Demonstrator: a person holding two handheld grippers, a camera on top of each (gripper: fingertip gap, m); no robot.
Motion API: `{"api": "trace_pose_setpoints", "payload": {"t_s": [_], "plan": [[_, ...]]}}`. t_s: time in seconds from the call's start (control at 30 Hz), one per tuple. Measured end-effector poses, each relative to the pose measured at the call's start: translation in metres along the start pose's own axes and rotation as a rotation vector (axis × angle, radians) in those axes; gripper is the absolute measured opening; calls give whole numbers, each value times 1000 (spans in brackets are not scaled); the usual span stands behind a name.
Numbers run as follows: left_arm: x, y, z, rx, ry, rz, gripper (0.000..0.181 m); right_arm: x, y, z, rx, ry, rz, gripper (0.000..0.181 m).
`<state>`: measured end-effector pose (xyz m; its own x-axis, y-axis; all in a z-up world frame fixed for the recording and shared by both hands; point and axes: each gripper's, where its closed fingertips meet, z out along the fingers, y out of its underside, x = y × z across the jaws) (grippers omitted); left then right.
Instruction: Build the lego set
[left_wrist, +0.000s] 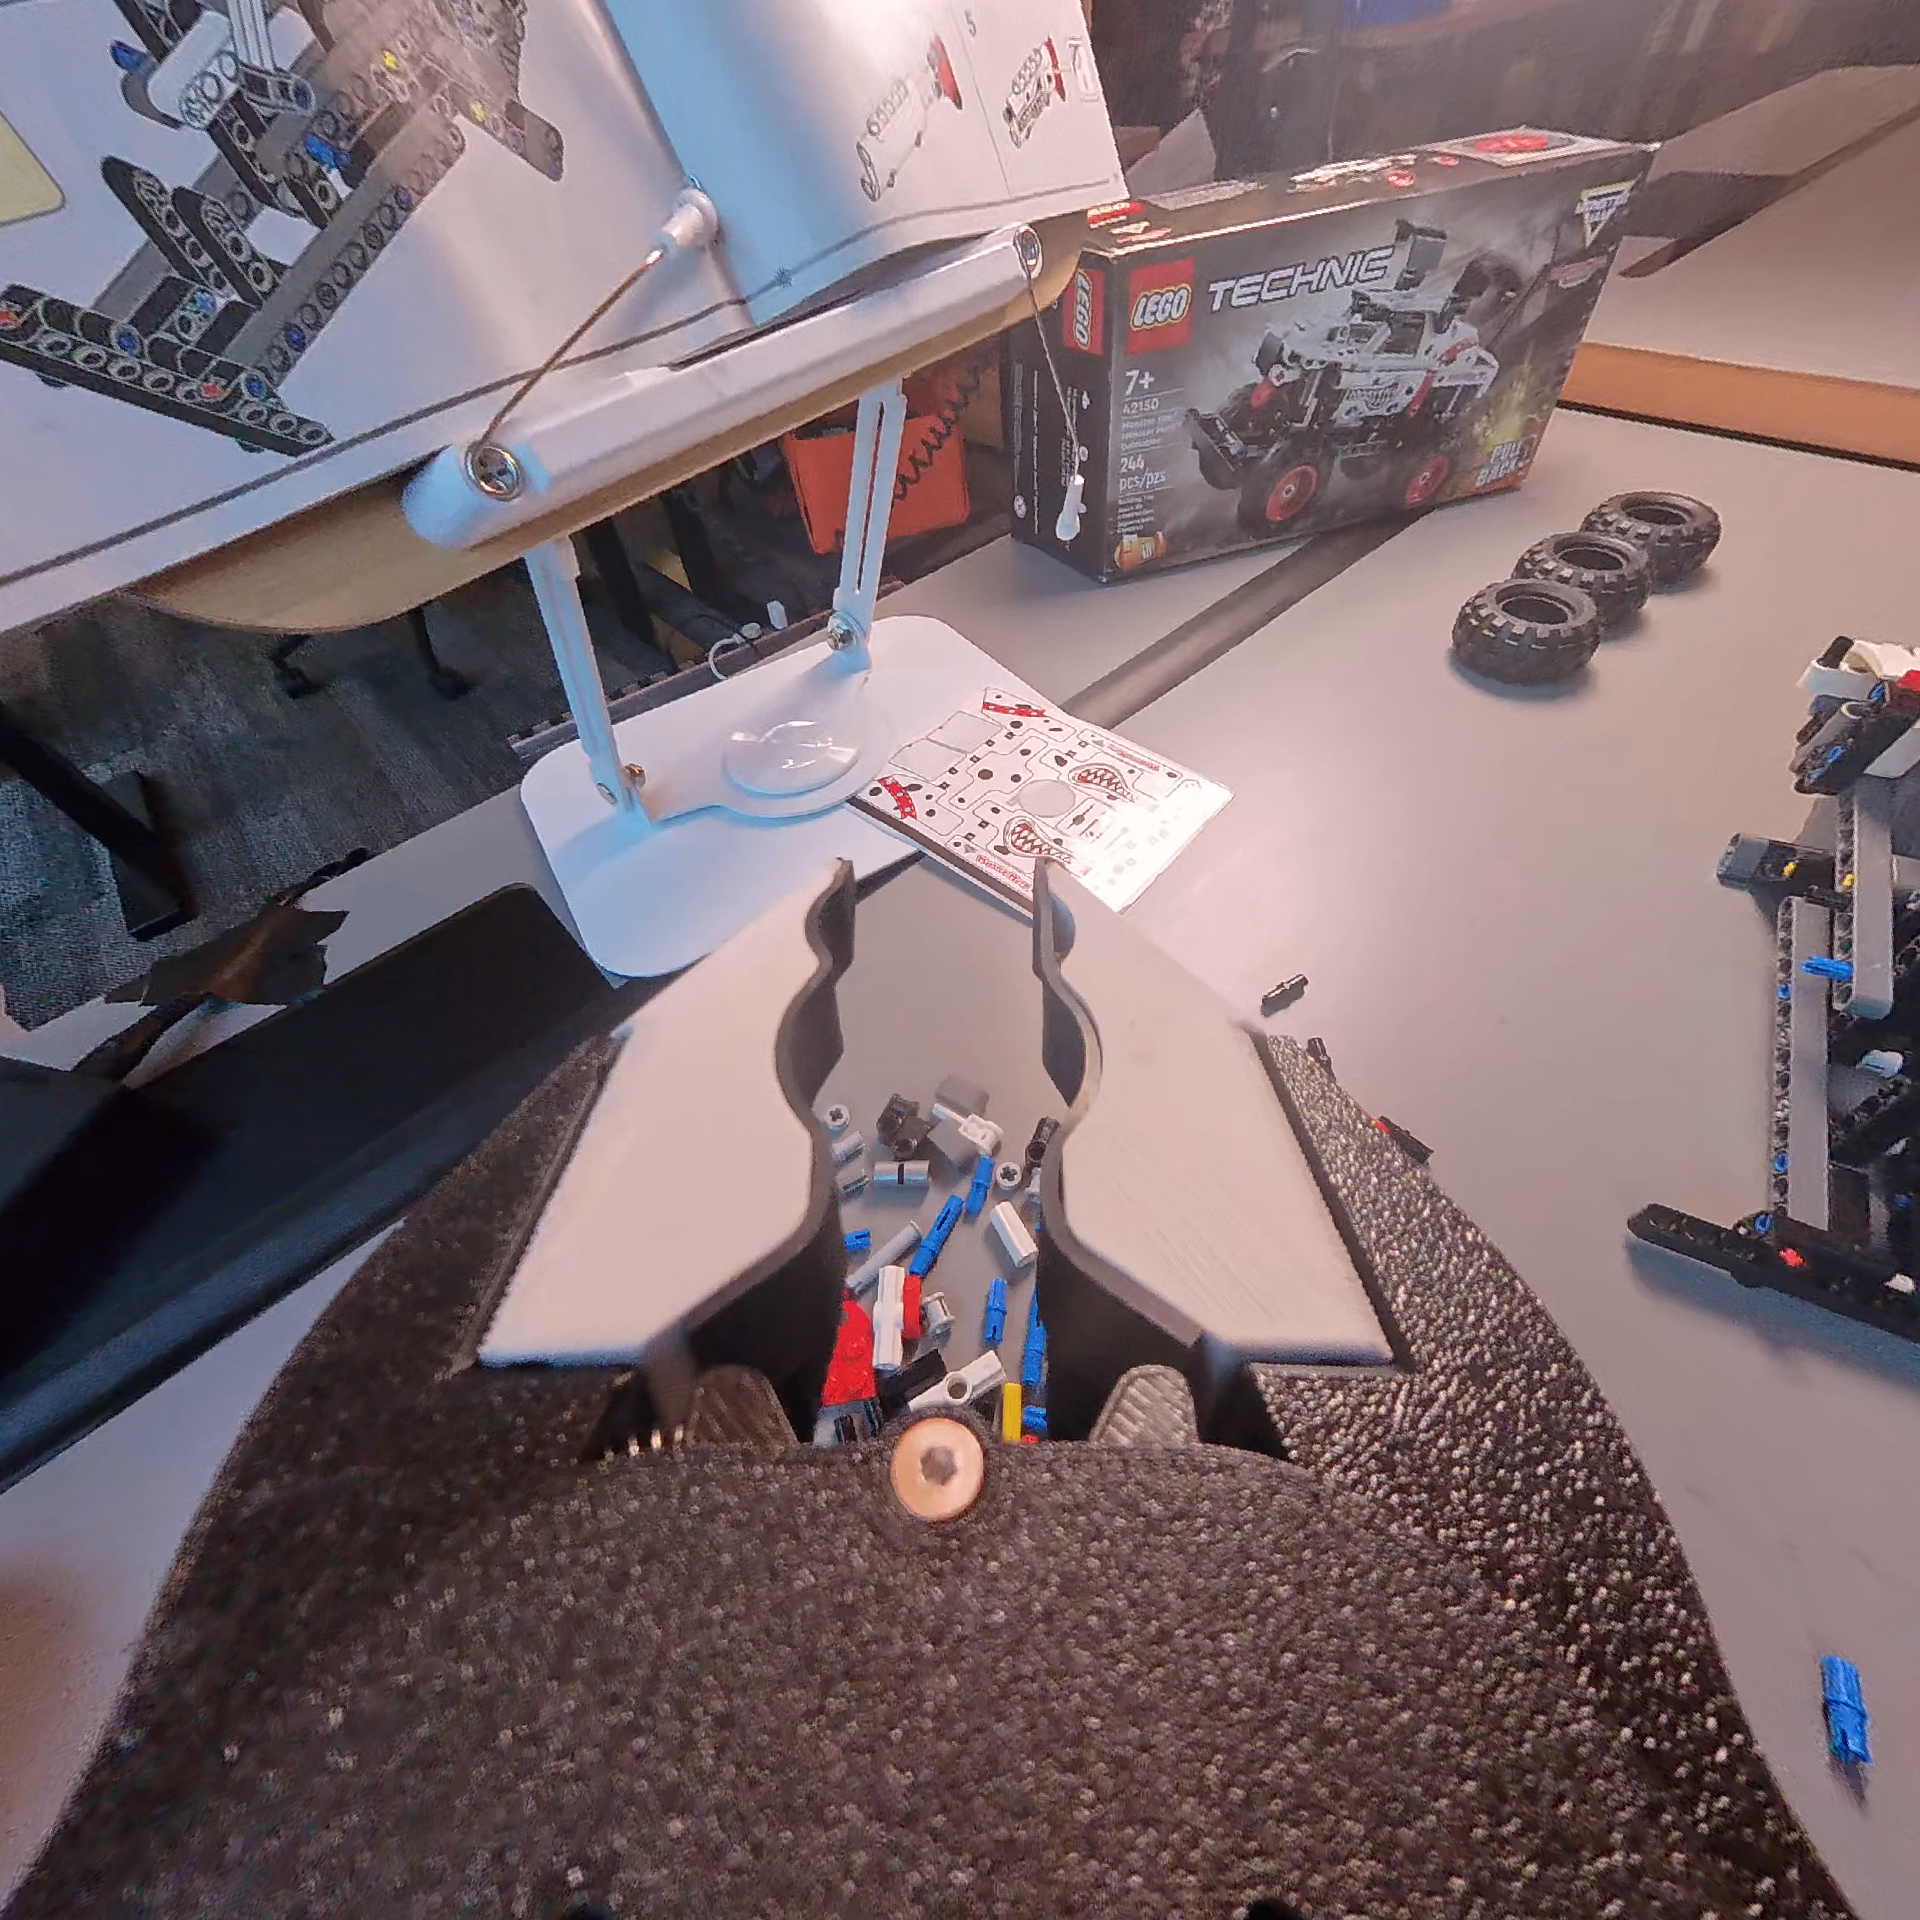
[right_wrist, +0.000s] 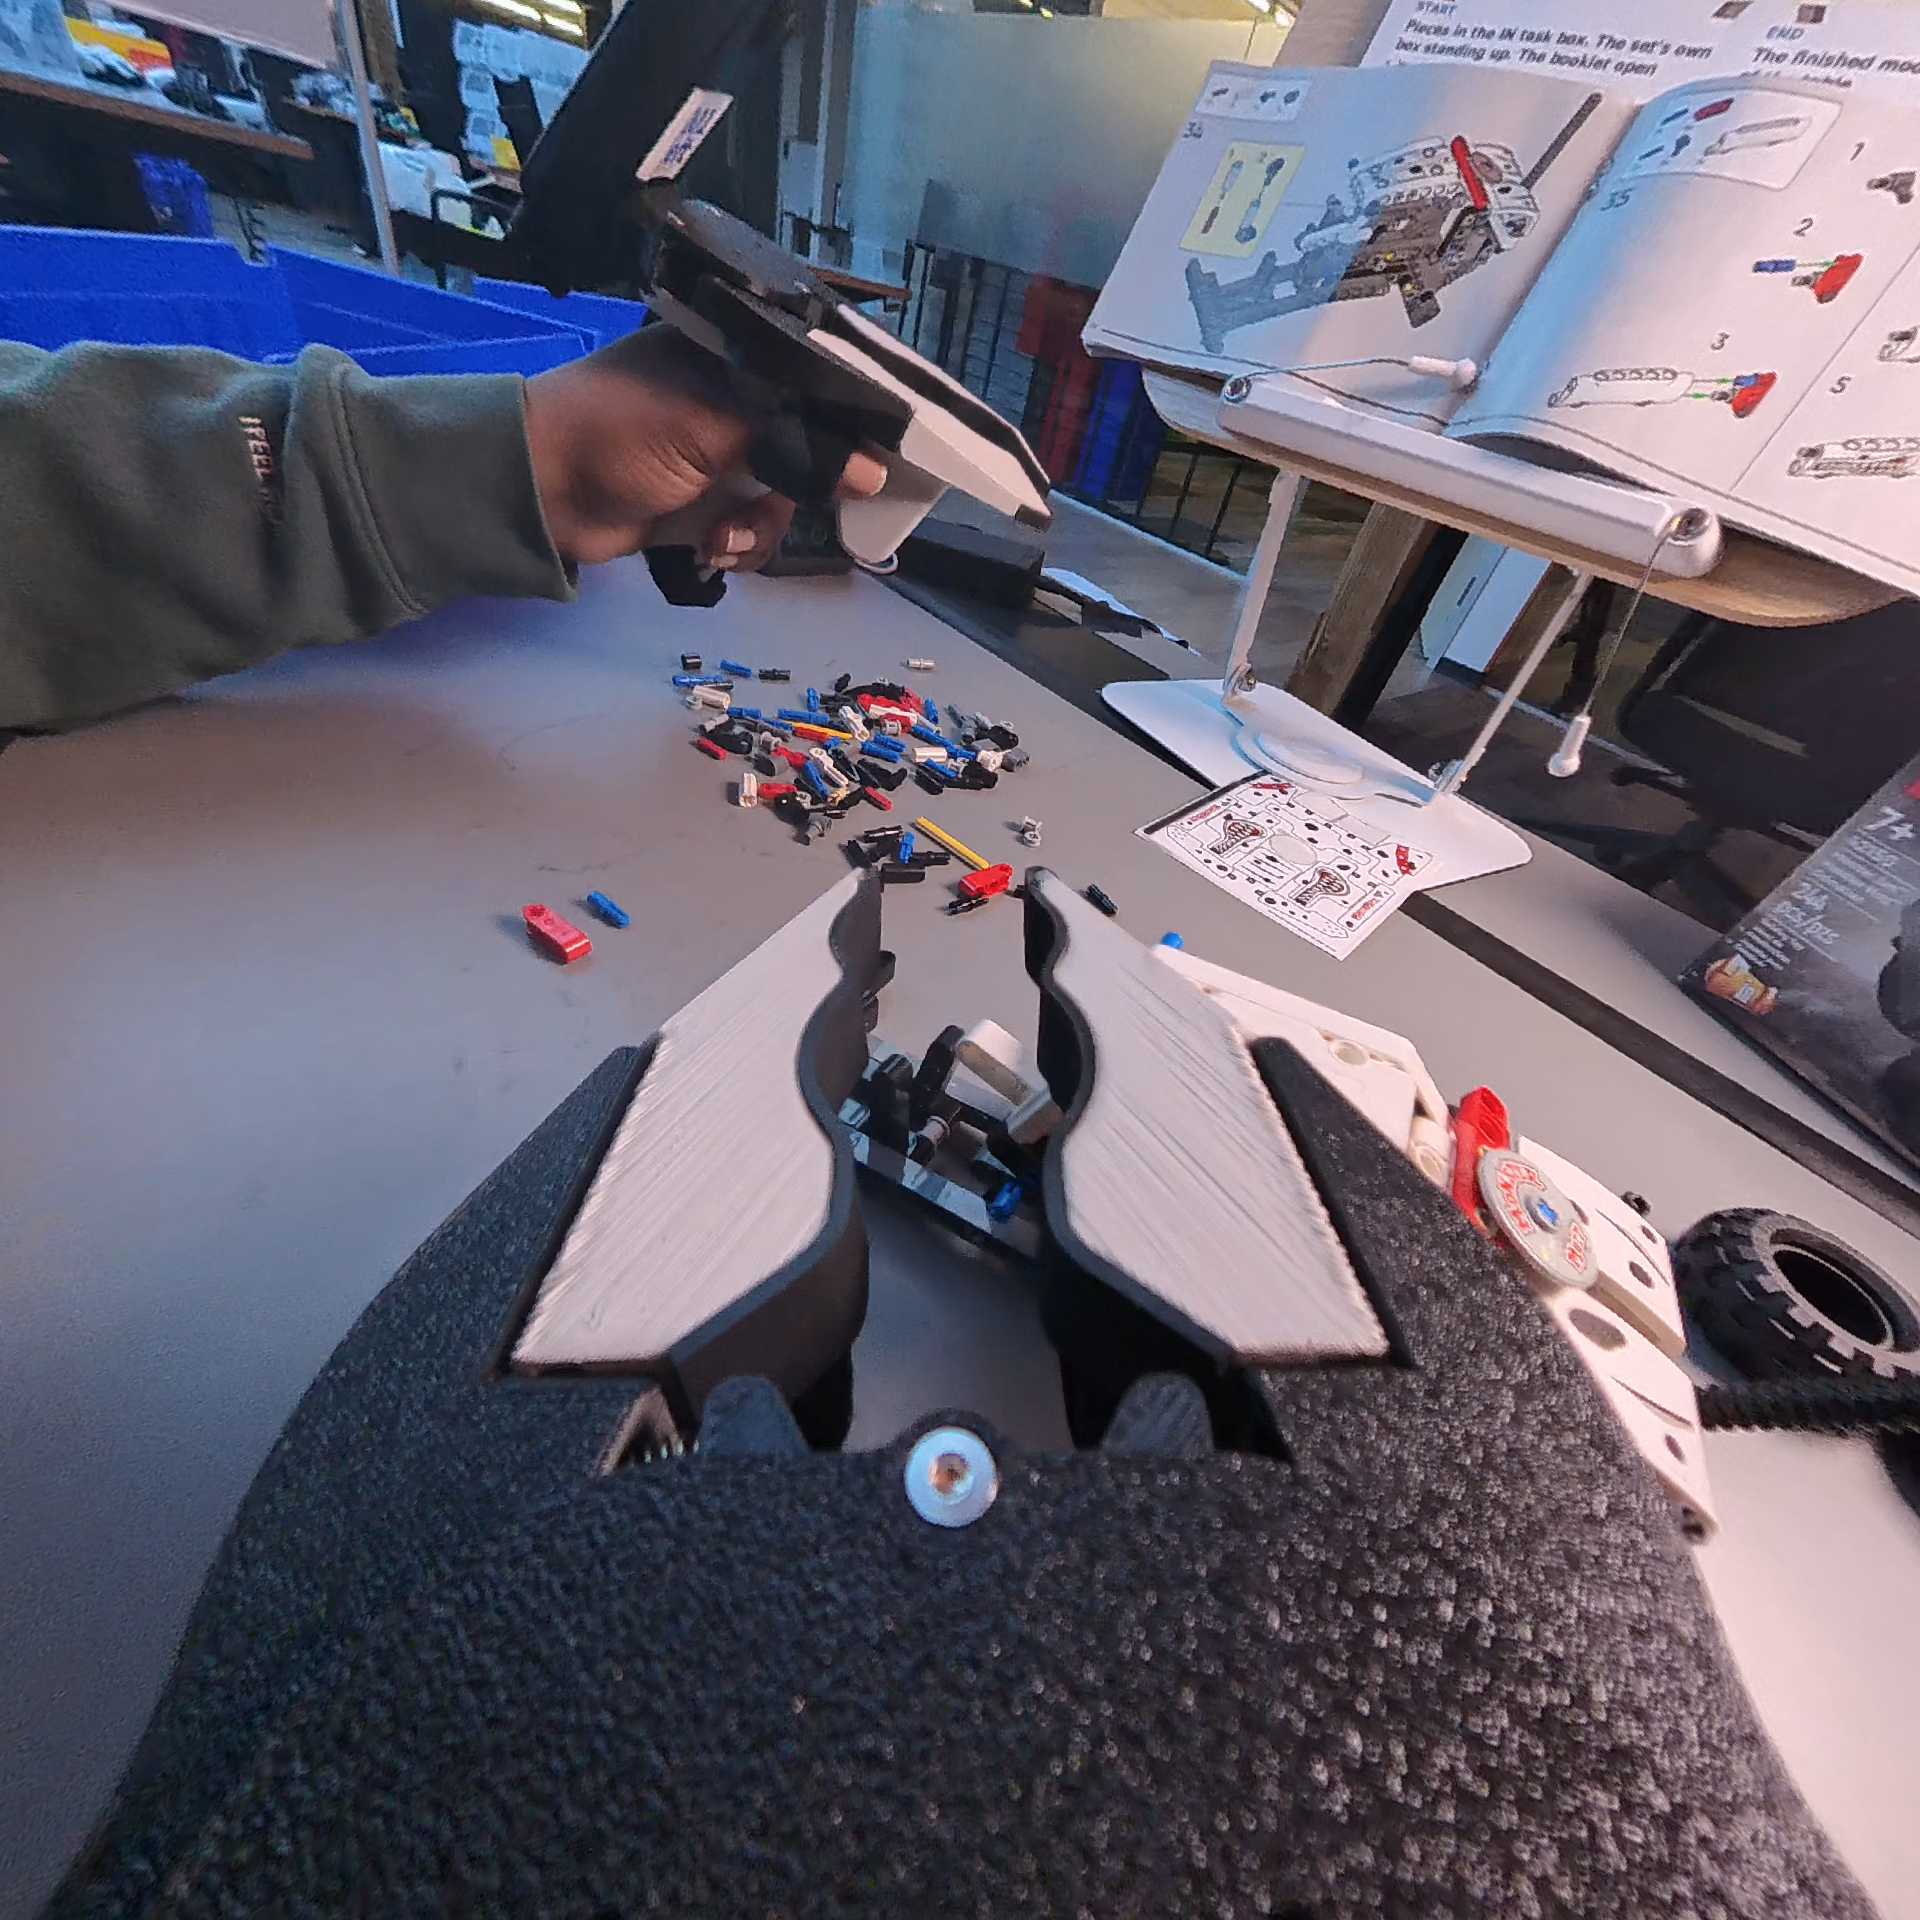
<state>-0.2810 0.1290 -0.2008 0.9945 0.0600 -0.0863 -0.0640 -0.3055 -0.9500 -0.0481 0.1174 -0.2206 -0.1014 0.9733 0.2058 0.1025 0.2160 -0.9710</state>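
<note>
Both the left gripper (left_wrist: 940, 883) and the right gripper (right_wrist: 954, 883) hold their jaws parted with nothing gripped between the fingertips.

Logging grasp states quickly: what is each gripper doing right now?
Left gripper: open, empty, above the loose pieces.
Right gripper: open, empty, over the partly built truck.

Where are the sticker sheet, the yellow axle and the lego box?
sticker sheet (left_wrist: 1049, 795): left wrist view, sheet's middle.
yellow axle (right_wrist: 951, 843): right wrist view, mid-shaft.
lego box (left_wrist: 1320, 364): left wrist view, front face.

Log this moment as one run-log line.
left gripper: open over loose pieces | right gripper: open over chassis | nothing held
</note>
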Motion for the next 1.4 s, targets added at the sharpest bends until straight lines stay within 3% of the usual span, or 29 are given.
{"api": "trace_pose_setpoints", "payload": {"t_s": [0.33,0.67,0.8,1.03,1.4], "plan": [[-13,11,-2,-84,-35,-11,28,7,-15,12,47,57,-18,23],[-17,16,-6,-133,-7,-2,25,7,-11,12,40,47,7,23],[12,35,-8,-266,192,25,19,5,-11,10,42,34,7,22],[39,99,-10,-568,343,135,12,-3,-10,6,28,-2,-7,22],[39,119,-14,-659,358,177,9,-5,-12,-2,23,-21,-20,22]]}}
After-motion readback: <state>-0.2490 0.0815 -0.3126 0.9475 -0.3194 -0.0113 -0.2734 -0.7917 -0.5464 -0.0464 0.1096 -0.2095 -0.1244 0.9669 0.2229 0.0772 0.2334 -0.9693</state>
